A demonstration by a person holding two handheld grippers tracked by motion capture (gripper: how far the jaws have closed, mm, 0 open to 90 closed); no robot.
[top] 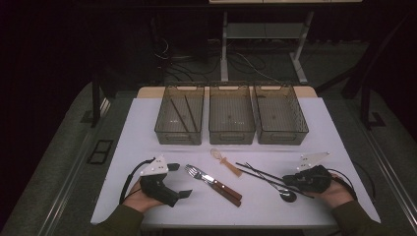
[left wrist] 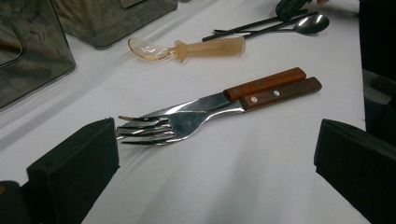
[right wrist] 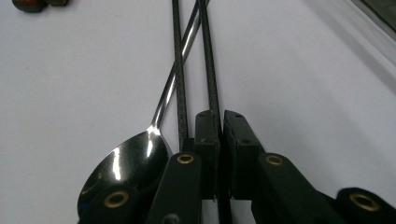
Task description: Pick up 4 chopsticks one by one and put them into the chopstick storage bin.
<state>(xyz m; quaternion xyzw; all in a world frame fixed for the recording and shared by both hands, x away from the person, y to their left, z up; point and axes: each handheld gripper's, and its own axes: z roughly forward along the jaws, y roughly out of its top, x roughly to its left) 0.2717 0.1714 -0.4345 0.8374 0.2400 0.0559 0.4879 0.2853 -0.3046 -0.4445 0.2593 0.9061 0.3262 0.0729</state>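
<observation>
A thin black chopstick (right wrist: 212,70) lay on the white table (top: 319,128) near its right front corner, its end clamped between the jaws of the right gripper (right wrist: 219,128), which had closed down on it. Its twin black chopstick (right wrist: 178,70) rested just beside it, outside the jaws, crossed by the slim handle of a shiny metal spoon (right wrist: 135,163). Toward the middle sat a translucent amber plastic spoon (left wrist: 187,47), then a steel fork (left wrist: 154,128) and a steel knife (left wrist: 261,84), both wooden-handled, side by side. The left gripper (left wrist: 215,154) rested with jaws spread wide, grasping nothing. Of the three smoky clear plastic bins (top: 231,135) at the back, the left one already held two dark sticks (top: 184,114); the sorting looked barely begun, with most pieces still on the table.
</observation>
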